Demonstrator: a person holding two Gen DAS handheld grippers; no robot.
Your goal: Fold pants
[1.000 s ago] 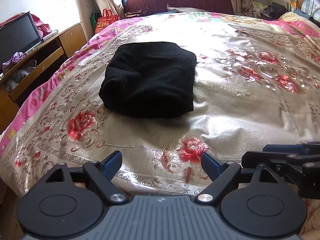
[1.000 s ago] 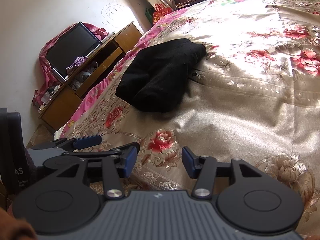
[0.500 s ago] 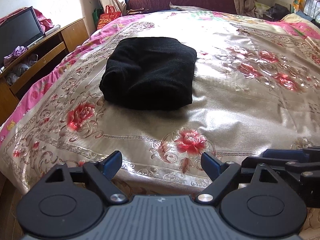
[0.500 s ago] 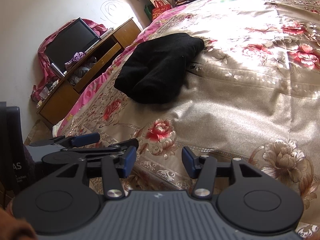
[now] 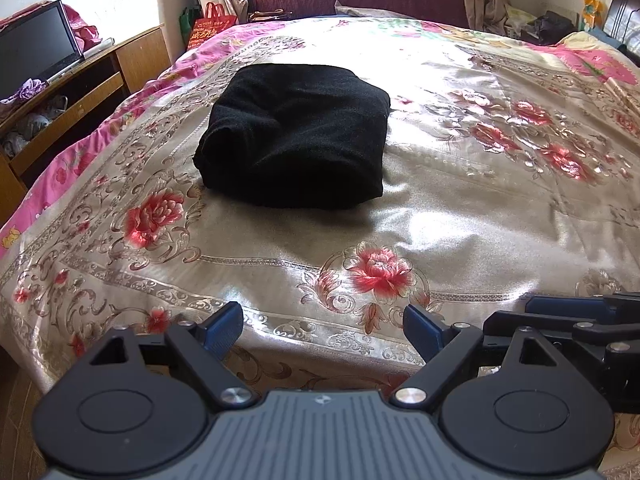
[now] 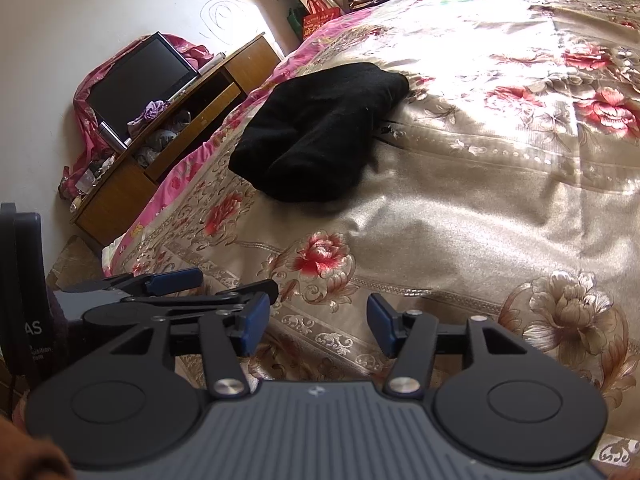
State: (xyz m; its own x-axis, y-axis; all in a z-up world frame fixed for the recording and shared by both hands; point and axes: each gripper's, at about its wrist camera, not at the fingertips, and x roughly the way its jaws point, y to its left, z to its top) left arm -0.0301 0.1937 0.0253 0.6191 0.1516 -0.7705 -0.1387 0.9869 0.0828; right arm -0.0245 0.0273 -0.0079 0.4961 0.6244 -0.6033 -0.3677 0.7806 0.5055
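I see the black pants folded into a thick, soft, squarish bundle on the bed, whose shiny satin cover shows red flowers. My left hand-held gripper hangs over the bed's near edge, jaws apart, empty. My right hand-held gripper is opening beside it, nothing between its blue pads.

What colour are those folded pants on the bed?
Plain black, no pattern; the folded pants show best in the left wrist view.
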